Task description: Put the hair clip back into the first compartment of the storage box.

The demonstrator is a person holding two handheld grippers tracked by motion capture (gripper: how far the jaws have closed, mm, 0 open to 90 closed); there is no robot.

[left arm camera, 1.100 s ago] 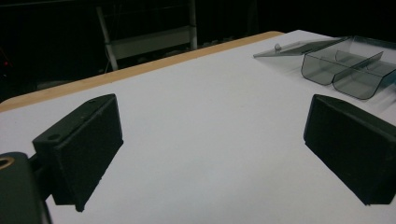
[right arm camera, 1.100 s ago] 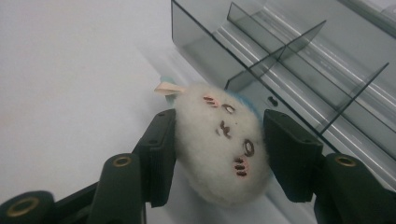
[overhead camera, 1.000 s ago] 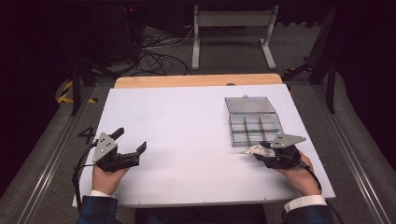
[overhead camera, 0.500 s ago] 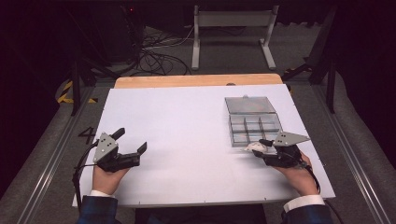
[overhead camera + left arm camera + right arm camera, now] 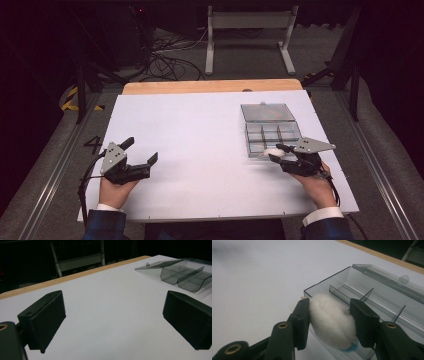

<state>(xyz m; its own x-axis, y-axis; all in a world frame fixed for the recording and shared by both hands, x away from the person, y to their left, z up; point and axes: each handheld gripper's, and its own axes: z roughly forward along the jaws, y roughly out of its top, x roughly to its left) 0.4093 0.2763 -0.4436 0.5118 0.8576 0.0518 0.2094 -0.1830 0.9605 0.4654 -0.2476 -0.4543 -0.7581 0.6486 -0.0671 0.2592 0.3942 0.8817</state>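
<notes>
Gripping a white cotton ball [image 5: 332,320] at the box's [image 5: 270,131] near edge, right of centre in the high view, the right claw [image 5: 276,153] has just been closing; release remains, while the left claw [image 5: 141,153] rests open, empty.
</notes>
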